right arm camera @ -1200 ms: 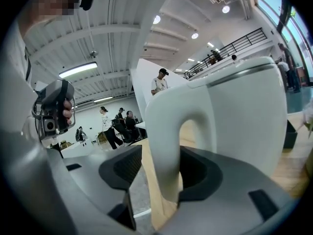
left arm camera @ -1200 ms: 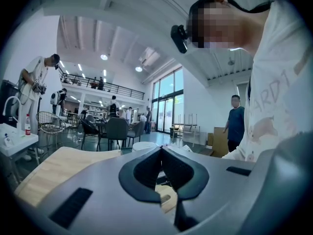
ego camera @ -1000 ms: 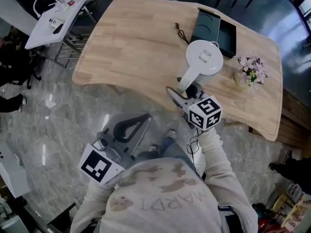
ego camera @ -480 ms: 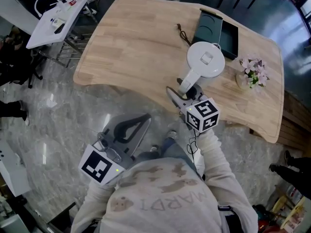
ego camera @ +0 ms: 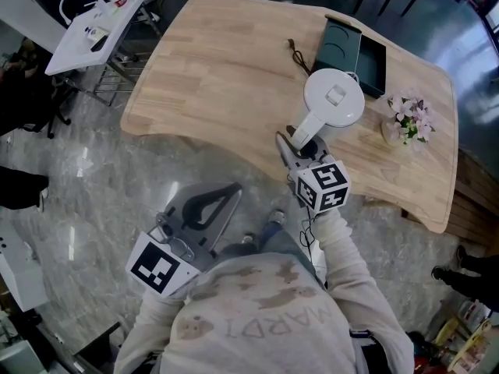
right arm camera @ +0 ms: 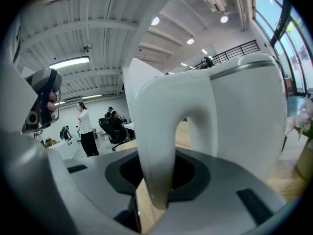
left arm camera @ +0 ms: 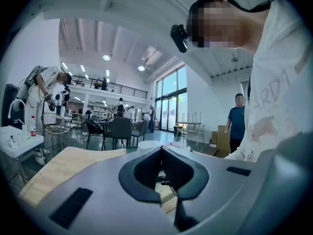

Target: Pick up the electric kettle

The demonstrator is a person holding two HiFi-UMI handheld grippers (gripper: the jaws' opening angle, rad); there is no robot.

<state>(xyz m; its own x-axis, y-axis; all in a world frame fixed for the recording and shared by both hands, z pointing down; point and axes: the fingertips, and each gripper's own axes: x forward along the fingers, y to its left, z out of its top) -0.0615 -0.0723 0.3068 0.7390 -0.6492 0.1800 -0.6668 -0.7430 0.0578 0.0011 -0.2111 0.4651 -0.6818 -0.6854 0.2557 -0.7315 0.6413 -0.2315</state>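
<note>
The white electric kettle stands on the wooden table near its front edge, its handle pointing toward me. My right gripper reaches in level from the table's edge. Its jaws have just been closing with the handle between them, and the pads now sit against it. The kettle's body fills the right gripper view. My left gripper hangs over the floor in front of the table, shut and empty, its tips meeting in the left gripper view.
Behind the kettle lies a dark green tray with a black cord beside it. A small pot of pink flowers stands right of the kettle. A white side table is at the far left. Several people stand in the hall.
The right gripper's jaws have drawn together round the kettle's handle and the gripper has edged a little toward the kettle. The left gripper has stayed put.
</note>
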